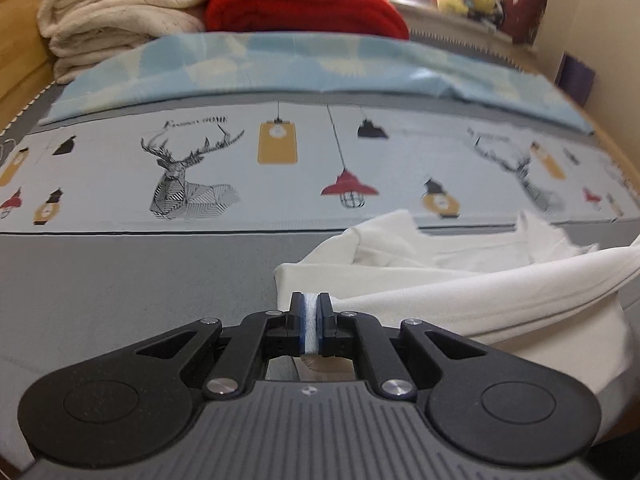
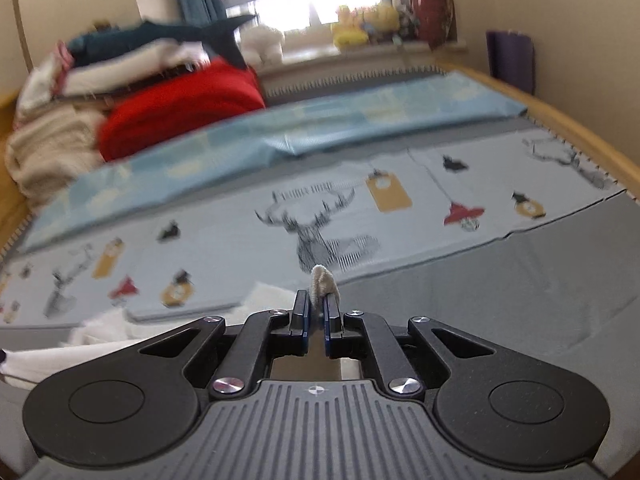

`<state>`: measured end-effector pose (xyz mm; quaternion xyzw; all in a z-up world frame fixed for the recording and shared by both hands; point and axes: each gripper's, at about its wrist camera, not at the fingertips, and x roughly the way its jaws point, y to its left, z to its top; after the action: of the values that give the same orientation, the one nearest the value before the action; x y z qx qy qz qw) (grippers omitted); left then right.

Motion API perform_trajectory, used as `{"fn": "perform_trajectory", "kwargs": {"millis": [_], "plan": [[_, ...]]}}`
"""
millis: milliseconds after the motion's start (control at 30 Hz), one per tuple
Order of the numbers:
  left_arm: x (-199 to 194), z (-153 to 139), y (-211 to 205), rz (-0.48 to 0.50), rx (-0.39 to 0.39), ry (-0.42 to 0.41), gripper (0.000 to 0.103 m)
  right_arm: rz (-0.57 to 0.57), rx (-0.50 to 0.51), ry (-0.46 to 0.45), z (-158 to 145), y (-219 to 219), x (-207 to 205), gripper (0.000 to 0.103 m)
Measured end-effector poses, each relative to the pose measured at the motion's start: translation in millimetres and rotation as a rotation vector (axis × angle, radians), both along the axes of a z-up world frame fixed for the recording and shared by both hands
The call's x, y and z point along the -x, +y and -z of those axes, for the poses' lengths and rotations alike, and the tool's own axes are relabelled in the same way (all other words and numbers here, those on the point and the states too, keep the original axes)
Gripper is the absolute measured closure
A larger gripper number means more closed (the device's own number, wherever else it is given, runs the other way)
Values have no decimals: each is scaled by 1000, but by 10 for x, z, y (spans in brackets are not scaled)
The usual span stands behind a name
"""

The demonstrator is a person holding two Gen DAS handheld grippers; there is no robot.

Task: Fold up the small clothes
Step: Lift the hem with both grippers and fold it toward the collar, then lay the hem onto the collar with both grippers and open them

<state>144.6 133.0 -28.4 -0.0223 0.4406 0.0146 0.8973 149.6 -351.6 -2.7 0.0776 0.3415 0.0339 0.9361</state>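
A small white garment (image 1: 460, 280) lies rumpled on the grey bed cover, spreading to the right of my left gripper (image 1: 311, 304). That gripper is shut on an edge of the white cloth, which shows pinched between its pads. In the right wrist view my right gripper (image 2: 316, 304) is shut on a ribbed, cream-white hem (image 2: 322, 284) that sticks up past its fingertips. More of the white garment (image 2: 104, 332) trails off to the left of that gripper, over the grey cover.
A printed sheet with deer and lamps (image 1: 280, 168) runs across the bed beyond the garment. Behind it lie a light blue cloth (image 1: 280, 68), a red blanket (image 1: 304, 4) and folded cream blankets (image 1: 120, 8). The wooden bed frame (image 2: 560, 120) curves along the right.
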Motion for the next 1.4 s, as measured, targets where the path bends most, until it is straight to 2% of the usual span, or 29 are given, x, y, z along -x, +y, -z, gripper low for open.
{"fn": "perform_trajectory", "kwargs": {"millis": [67,133,200,233,333,400,467,500,567,600,700,833,967,1100,1333,1400], "plan": [[-77,143,72,-25,51,54,96,-16,31,57,196,24,-110,97],[-97,125,161,-80,76,33,96,-23,38,112,294,14,-198,94],[-94,80,279,-124,92,-6,96,59,20,57,220,-68,-201,93],[-88,90,332,-146,107,0,96,80,-2,39,197,-113,-194,90],[-107,272,447,-179,133,93,95,125,-40,62,257,-254,-217,90],[-134,458,409,-149,78,195,89,121,-25,117,360,-272,-243,90],[-144,578,332,-98,24,261,84,75,36,175,485,-213,-266,90],[-137,580,295,-69,20,257,82,45,63,201,554,-180,-271,90],[-139,567,227,-13,38,239,71,-14,123,275,701,-91,-286,90],[-140,565,198,10,44,235,70,-43,140,295,755,-42,-301,90],[-186,535,108,47,36,198,70,-100,158,288,815,77,-326,90],[-321,504,117,40,97,142,61,-90,160,264,835,164,-458,90],[-542,541,87,23,106,133,61,-23,128,209,823,173,-659,90],[-706,587,77,18,147,128,61,44,65,180,818,85,-828,90],[-889,693,-20,70,144,116,61,25,11,164,856,89,-995,90],[-917,712,-30,78,136,116,66,16,-3,162,874,85,-1024,90]]}}
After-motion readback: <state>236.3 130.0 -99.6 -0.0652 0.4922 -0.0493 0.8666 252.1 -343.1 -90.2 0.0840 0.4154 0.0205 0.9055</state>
